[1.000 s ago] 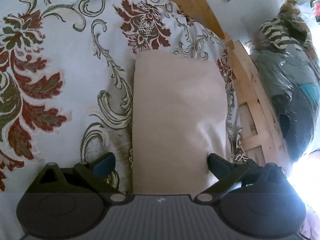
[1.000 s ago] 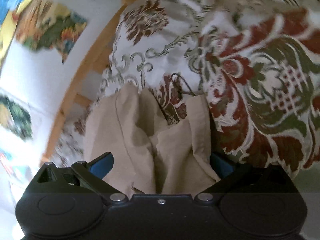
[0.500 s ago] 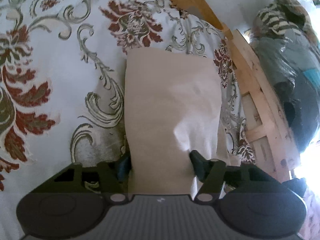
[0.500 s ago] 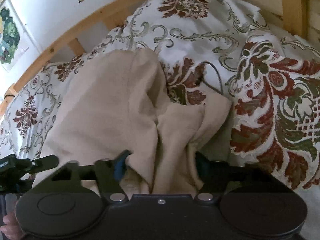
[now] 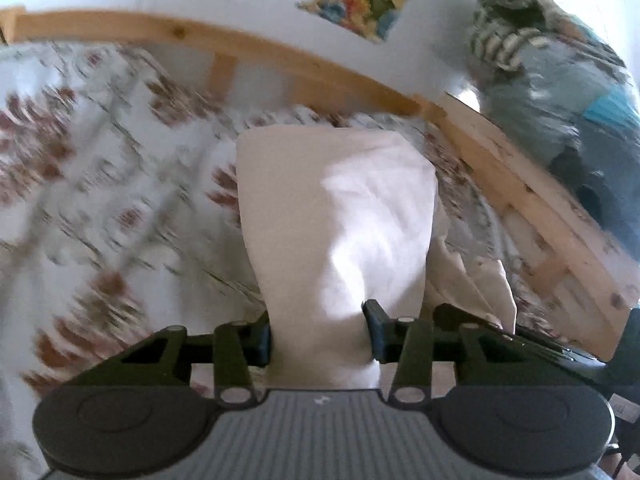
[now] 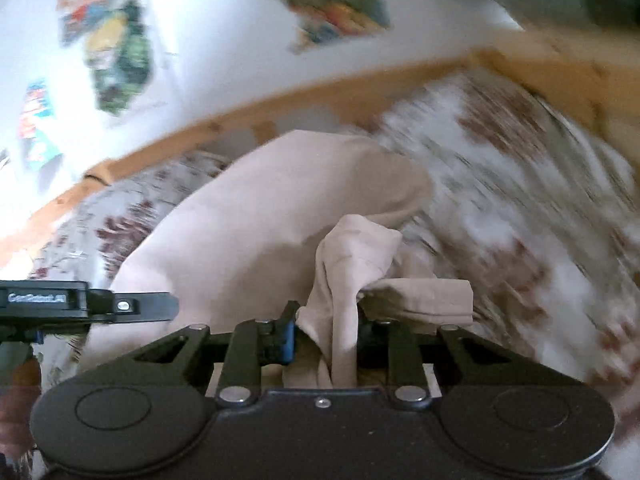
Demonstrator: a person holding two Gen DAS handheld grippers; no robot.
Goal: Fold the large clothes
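Note:
A beige garment [image 5: 336,216] lies on a bed with a floral cover [image 5: 100,184]. My left gripper [image 5: 318,334] is shut on the garment's near end, which is bunched between the fingers and lifted. My right gripper [image 6: 326,330] is shut on another bunched edge of the same garment [image 6: 256,220], with folds hanging over its fingers. The left gripper also shows at the left edge of the right wrist view [image 6: 80,304]. Both views are blurred by motion.
A wooden bed rail [image 5: 280,56] runs along the far side and right [image 5: 532,208]. A pile of bagged clothes [image 5: 560,60] stands at the right. A white wall with colourful pictures [image 6: 120,40] is behind the bed.
Both grippers closed from open onto the beige garment, then lifted it. The views have tilted up from the bed cover toward the rail and wall.

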